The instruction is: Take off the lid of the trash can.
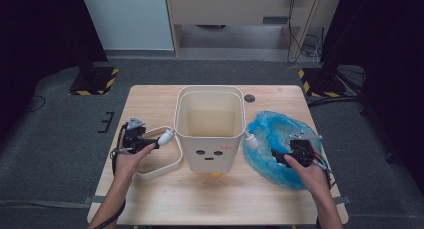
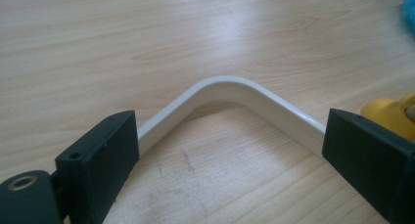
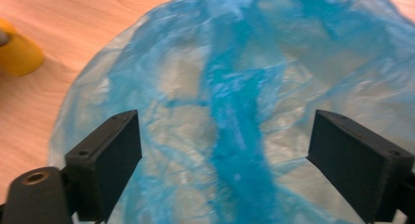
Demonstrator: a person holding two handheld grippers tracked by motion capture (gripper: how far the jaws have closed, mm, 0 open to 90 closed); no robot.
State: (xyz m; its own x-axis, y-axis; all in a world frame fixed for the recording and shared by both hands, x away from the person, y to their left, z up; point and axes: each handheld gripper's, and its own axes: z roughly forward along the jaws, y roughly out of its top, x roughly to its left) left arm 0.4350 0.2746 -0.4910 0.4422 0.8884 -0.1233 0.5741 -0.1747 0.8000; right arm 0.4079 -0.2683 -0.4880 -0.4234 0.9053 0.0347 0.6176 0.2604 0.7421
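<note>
A cream bin (image 1: 210,129) with a small face on its front stands upright in the middle of the wooden table (image 1: 150,101). Left of it a cream rounded frame (image 1: 161,168) lies flat. My left gripper (image 1: 166,137) is over it and open; in the left gripper view one bent corner of the frame (image 2: 230,86) runs between the wide black jaws of the left gripper (image 2: 225,155). A crumpled blue plastic bag (image 1: 272,139) lies right of the bin. My right gripper (image 1: 252,140) hovers open above it, and the bag (image 3: 235,87) spreads under the right gripper (image 3: 225,150).
A small yellow piece (image 1: 215,175) pokes out under the bin's front; the left gripper view has it (image 2: 391,114) at the right and the right gripper view has it (image 3: 17,53) at the left. A dark round mark (image 1: 250,98) sits behind the bin. Bare wood lies along the front edge.
</note>
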